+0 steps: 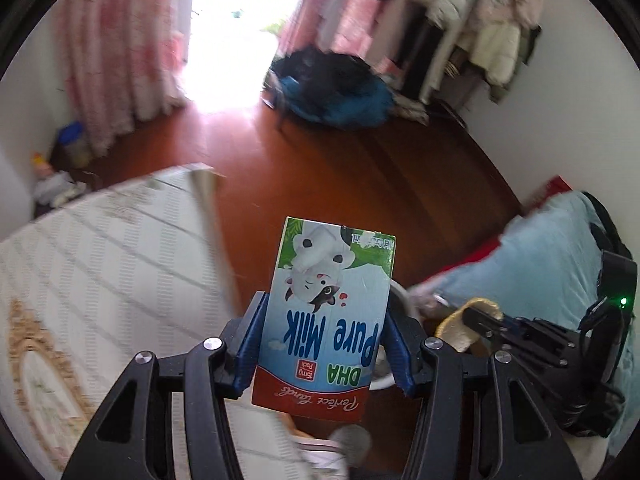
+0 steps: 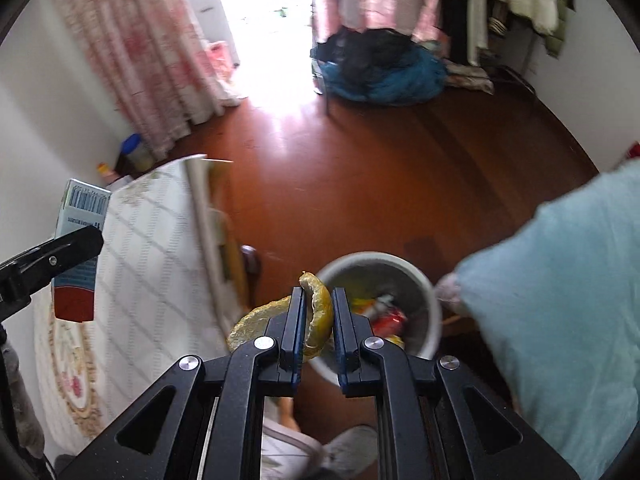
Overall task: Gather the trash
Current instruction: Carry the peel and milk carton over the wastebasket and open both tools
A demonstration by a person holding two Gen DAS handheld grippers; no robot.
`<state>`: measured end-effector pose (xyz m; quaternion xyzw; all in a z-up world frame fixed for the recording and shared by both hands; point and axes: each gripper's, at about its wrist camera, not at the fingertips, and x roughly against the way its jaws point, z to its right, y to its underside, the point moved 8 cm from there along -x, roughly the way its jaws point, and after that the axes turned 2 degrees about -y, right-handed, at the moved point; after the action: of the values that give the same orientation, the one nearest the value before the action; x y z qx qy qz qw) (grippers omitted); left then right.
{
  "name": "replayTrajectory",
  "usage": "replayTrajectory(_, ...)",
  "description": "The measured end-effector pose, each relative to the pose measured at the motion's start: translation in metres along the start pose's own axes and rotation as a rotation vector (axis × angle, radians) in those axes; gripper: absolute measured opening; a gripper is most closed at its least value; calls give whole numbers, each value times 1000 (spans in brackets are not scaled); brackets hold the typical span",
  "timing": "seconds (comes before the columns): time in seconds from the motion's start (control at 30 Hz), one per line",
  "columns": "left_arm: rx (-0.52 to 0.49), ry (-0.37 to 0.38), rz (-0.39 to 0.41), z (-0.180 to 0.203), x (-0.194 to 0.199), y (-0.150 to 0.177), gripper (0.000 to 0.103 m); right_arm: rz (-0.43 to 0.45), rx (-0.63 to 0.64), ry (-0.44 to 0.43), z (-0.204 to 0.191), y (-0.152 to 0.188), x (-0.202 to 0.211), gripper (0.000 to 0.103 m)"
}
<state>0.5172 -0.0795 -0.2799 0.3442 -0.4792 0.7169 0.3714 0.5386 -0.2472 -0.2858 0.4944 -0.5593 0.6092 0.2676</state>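
Observation:
My left gripper is shut on a blue "Pure Milk" carton, held upside down above the floor beside the bed. The carton also shows at the left of the right wrist view. My right gripper is shut on a yellow-green fruit peel, held just left of and above a white trash bin that holds colourful wrappers. The right gripper with the peel also shows in the left wrist view.
A bed with a white patterned cover is on the left. A light blue pillow is on the right. A red-brown wooden floor lies ahead, with a pile of dark and blue clothes, pink curtains and a coat rack beyond.

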Motion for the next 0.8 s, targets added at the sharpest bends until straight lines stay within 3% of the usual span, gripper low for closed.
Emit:
replayTrajectory(0.2, 31, 98, -193, 30, -95, 11, 50, -74, -83, 43, 63, 20, -50, 13)
replayTrajectory(0.33, 42, 113, -287, 41, -136, 21, 50, -118, -124, 59, 87, 31, -83, 13)
replayTrajectory(0.63, 96, 134, -362, 52, -168, 17, 52, -164, -177, 94, 117, 43, -128, 13)
replayTrajectory(0.67, 88, 127, -359, 52, -167, 14, 55, -168, -179, 102, 118, 43, -128, 14)
replayTrajectory(0.73, 74, 120, -342, 51, -162, 12, 80, -172, -177, 108, 116, 44, -129, 15)
replayTrajectory(0.77, 63, 113, -330, 51, -157, 10, 92, -175, -173, 118, 115, 43, -130, 21)
replayTrajectory(0.8, 56, 103, -322, 51, -153, 10, 93, -179, -170, 132, 114, 43, -129, 30)
